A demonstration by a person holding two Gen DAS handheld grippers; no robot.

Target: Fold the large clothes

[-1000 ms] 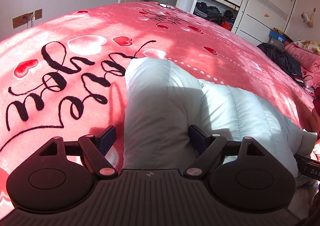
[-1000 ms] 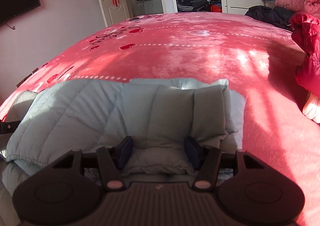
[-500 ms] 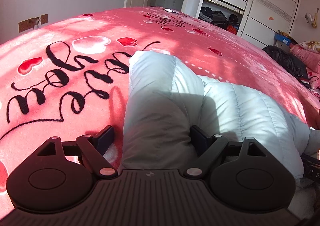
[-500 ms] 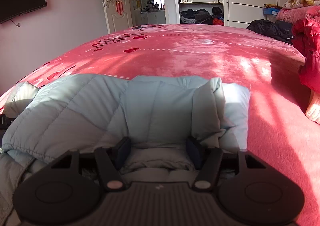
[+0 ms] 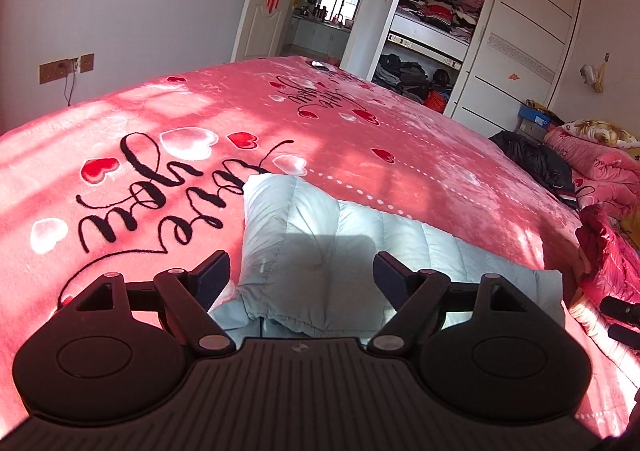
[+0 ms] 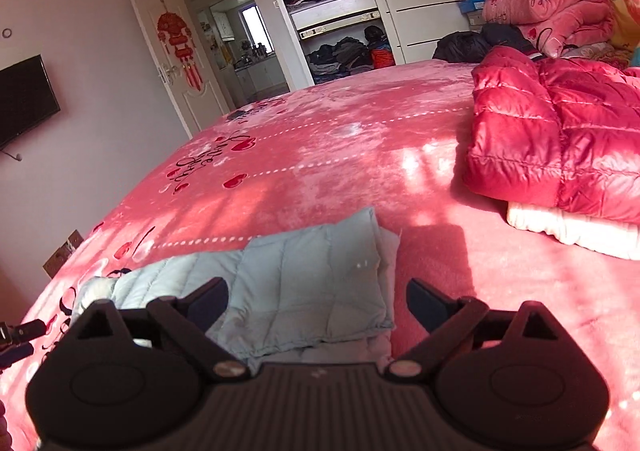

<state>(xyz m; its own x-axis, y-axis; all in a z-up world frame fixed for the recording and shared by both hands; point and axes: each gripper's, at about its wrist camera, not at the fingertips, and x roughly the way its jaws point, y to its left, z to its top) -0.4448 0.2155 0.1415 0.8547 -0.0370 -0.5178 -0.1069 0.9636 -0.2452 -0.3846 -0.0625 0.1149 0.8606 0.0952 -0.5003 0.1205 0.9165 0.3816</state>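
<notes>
At the bottom of the left wrist view, the left gripper (image 5: 300, 271) stands spread above a folded pale blue down jacket (image 5: 360, 247), its pads clear of the fabric on either side; in the right wrist view the right gripper (image 6: 318, 301) is opening, its jaws wide over the jacket's other end (image 6: 312, 279), nothing pinched between them. The jacket lies flat and doubled over at lower centre of both frames, on a pink bedspread (image 5: 400, 139) printed with hearts and black script. The fold looks just set down and released, so the step in hand appears to be letting go; the next move likely calls for either a further fold across the jacket's length or a reach for another garment. Farther back, at right of the right wrist view, a red puffer jacket (image 6: 560, 139) lies bunched on a white garment (image 6: 568, 227), near but apart from the blue one, and seems the next candidate. Nothing blocks the way between them. Beyond, a rolled pink quilt (image 6: 548, 7), a dark garment (image 5: 532, 159), an open wardrobe (image 5: 436, 11) and a doorway (image 5: 328, 3) fill the upper frame.
</notes>
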